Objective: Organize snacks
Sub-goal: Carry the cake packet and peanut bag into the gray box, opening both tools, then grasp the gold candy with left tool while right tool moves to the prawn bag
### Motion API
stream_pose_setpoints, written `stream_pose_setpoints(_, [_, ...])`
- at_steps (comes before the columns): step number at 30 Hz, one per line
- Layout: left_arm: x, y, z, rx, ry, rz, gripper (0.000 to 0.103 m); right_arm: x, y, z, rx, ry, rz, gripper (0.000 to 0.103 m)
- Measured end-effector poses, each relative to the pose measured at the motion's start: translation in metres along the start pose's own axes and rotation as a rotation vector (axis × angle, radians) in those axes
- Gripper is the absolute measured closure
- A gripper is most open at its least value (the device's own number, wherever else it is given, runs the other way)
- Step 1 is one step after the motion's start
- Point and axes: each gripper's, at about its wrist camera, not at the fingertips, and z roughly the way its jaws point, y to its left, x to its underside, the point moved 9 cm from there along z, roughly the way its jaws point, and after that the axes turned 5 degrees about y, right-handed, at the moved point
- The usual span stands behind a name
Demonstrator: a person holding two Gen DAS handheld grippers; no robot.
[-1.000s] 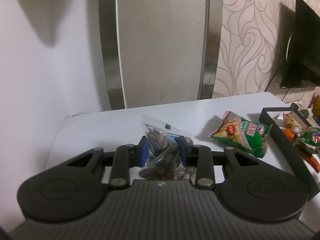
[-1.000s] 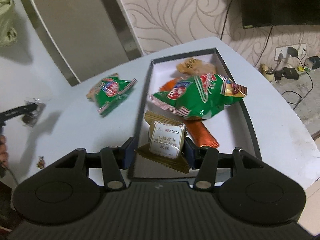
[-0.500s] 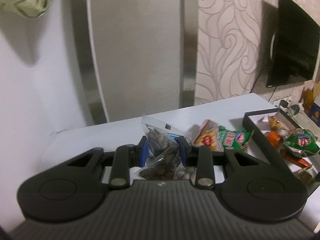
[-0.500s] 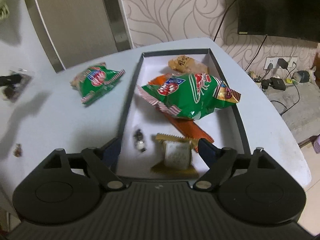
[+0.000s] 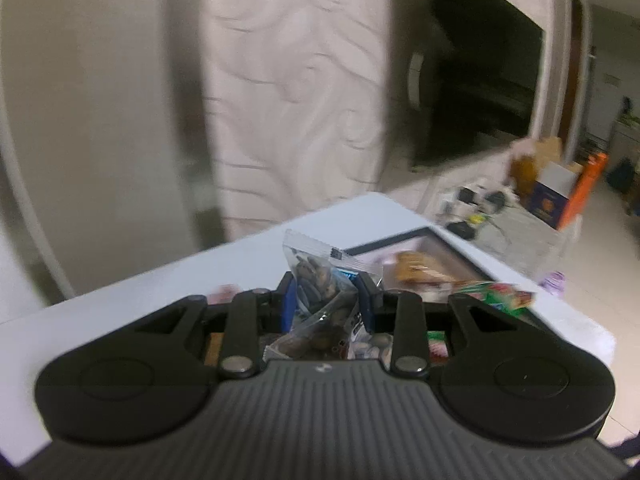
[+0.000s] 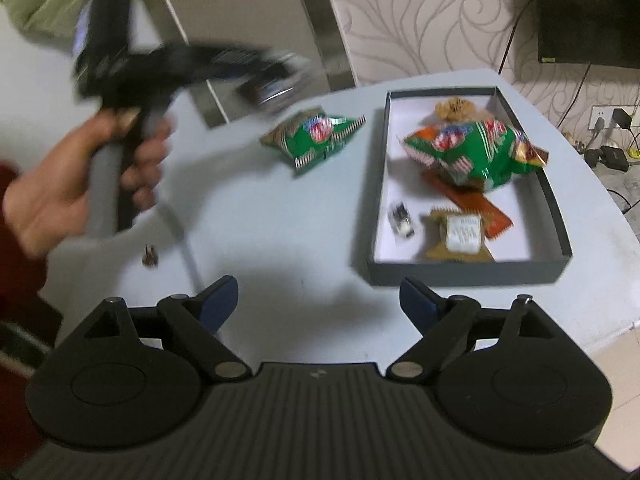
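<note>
My left gripper [image 5: 326, 296] is shut on a clear bag of nuts [image 5: 320, 288] and carries it in the air above the table; it also shows blurred in the right wrist view [image 6: 272, 76]. The dark tray [image 6: 468, 274] holds a green chip bag [image 6: 480, 152], an orange bar [image 6: 476, 204], a gold-wrapped snack [image 6: 460, 236], a small candy [image 6: 402, 222] and a brown snack [image 6: 456, 108]. A second green chip bag [image 6: 316, 140] lies on the table left of the tray. My right gripper [image 6: 316, 300] is open and empty, in front of the tray's near edge.
The white table [image 6: 260, 240] ends close on the right and front. A small brown scrap [image 6: 150, 256] lies at the table's left. A black TV [image 6: 588, 8] hangs on the patterned wall. Plugs and cables [image 6: 608, 148] lie on the floor at the right.
My left gripper swung right with the nut bag, toward the tray. My right gripper let go of the gold-wrapped snack in the tray, opened wide and pulled back toward the table's front.
</note>
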Motion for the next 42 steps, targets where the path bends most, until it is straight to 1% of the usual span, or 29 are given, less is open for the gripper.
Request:
stream_pose_setpoints(3, [-0.006,-0.037,0.031,0.047,0.023,0.017,0.068,0.009,-0.013,-0.006,0.025,0.009,0.018,0.012])
stream_pose_setpoints(6, [-0.008,-0.066,0.059,0.081,0.046,0.034,0.067,0.016,-0.033,-0.017,0.056,0.003,0.06,0.013])
stream_pose_setpoints(8, [-0.008,-0.079,0.071,0.097,0.06,0.053,0.066,0.021,-0.05,-0.027,0.082,-0.003,0.095,0.012])
stream_pose_setpoints(10, [-0.006,-0.089,0.079,0.115,0.057,0.072,0.06,0.025,-0.064,-0.034,0.1,-0.01,0.126,0.012])
stream_pose_setpoints(11, [-0.004,-0.092,0.079,0.112,0.046,0.083,0.057,0.027,-0.071,-0.037,0.106,-0.012,0.137,0.012])
stream_pose_setpoints(12, [-0.004,-0.095,0.08,0.101,0.034,0.092,0.048,0.029,-0.076,-0.039,0.11,-0.013,0.147,0.012])
stream_pose_setpoints(13, [-0.004,-0.097,0.08,0.096,0.024,0.093,0.042,0.031,-0.082,-0.042,0.114,-0.015,0.158,0.012])
stream_pose_setpoints(14, [-0.004,-0.097,0.078,0.093,0.005,0.086,0.03,0.032,-0.085,-0.044,0.116,-0.015,0.166,0.012])
stream_pose_setpoints(15, [-0.005,-0.097,0.076,0.086,-0.014,0.081,0.024,0.034,-0.088,-0.045,0.116,-0.013,0.172,0.012])
stream_pose_setpoints(19, [-0.009,-0.092,0.061,0.066,-0.075,0.068,0.023,0.036,-0.09,-0.045,0.102,-0.002,0.168,0.012])
stream_pose_setpoints(22, [-0.011,-0.087,0.034,0.063,-0.142,0.055,0.023,0.033,-0.084,-0.036,0.077,0.012,0.143,0.012])
stream_pose_setpoints(24, [-0.005,-0.083,0.013,0.052,-0.176,0.062,0.023,0.03,-0.077,-0.031,0.055,0.022,0.124,0.012])
stream_pose_setpoints(27, [0.018,-0.07,-0.018,0.005,-0.189,0.06,0.023,0.027,-0.066,-0.021,0.019,0.045,0.102,0.012])
stream_pose_setpoints(30, [0.055,-0.049,-0.045,-0.06,-0.158,0.053,0.023,0.021,-0.052,-0.012,-0.022,0.062,0.081,0.012])
stream_pose_setpoints(33, [0.102,-0.02,-0.065,-0.14,-0.085,0.035,0.023,0.016,-0.04,-0.006,-0.054,0.071,0.064,0.012])
stream_pose_setpoints(35, [0.133,0.004,-0.08,-0.213,-0.039,0.028,0.023,0.015,-0.032,0.0,-0.078,0.084,0.06,0.012])
stream_pose_setpoints(37, [0.159,0.033,-0.096,-0.27,0.006,-0.02,0.023,0.015,-0.026,0.006,-0.095,0.105,0.055,0.012])
stream_pose_setpoints(38, [0.172,0.05,-0.104,-0.317,0.026,-0.051,0.023,0.014,-0.022,0.01,-0.1,0.116,0.048,0.012])
stream_pose_setpoints(42, [0.204,0.101,-0.121,-0.451,0.073,-0.118,0.024,0.013,-0.001,0.024,-0.121,0.159,-0.002,0.012])
